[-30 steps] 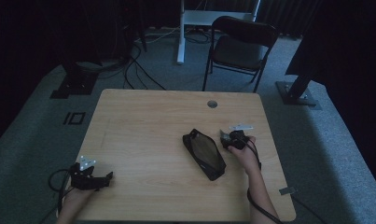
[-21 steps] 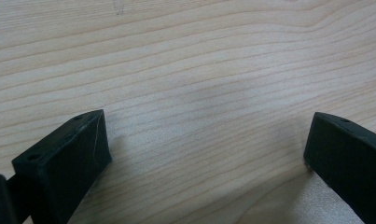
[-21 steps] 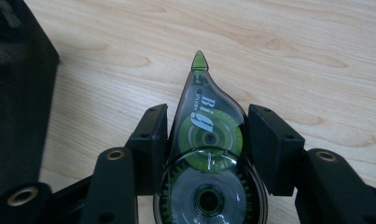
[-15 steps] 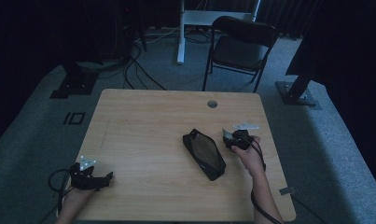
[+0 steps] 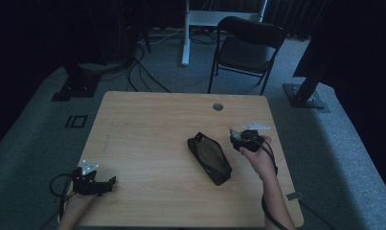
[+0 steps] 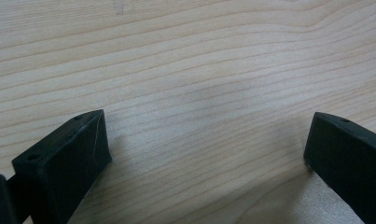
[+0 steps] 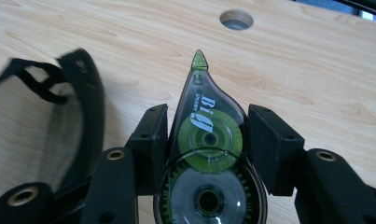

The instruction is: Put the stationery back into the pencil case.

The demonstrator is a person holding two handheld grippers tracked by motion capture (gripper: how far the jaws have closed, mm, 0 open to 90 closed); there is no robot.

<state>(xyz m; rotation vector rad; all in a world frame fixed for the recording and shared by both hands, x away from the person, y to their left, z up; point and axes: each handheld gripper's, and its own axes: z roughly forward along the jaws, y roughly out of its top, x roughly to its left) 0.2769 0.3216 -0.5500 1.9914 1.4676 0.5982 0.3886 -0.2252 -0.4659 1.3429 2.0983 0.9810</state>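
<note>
A black mesh pouch [image 5: 210,158] lies open on the wooden table [image 5: 152,124], right of centre. Just right of it my right gripper [image 5: 236,140] is shut on a correction tape dispenser [image 7: 206,154] with a clear smoky body, green wheels and a green tip pointing away. In the right gripper view the pouch's rim [image 7: 83,93] sits close on the left of the jaws. My left gripper [image 5: 109,182] rests open near the table's front left corner, its two jaws wide apart over bare wood [image 6: 199,107] with nothing between them.
A round cable hole [image 5: 218,106] sits in the table near the far edge. Behind the table stand a black folding chair [image 5: 245,48] and a white desk leg [image 5: 186,33]. Cables and stand bases lie on the grey carpet.
My right gripper with the tape dispenser has shifted slightly to the right and away from the pouch. The left gripper has stayed put.
</note>
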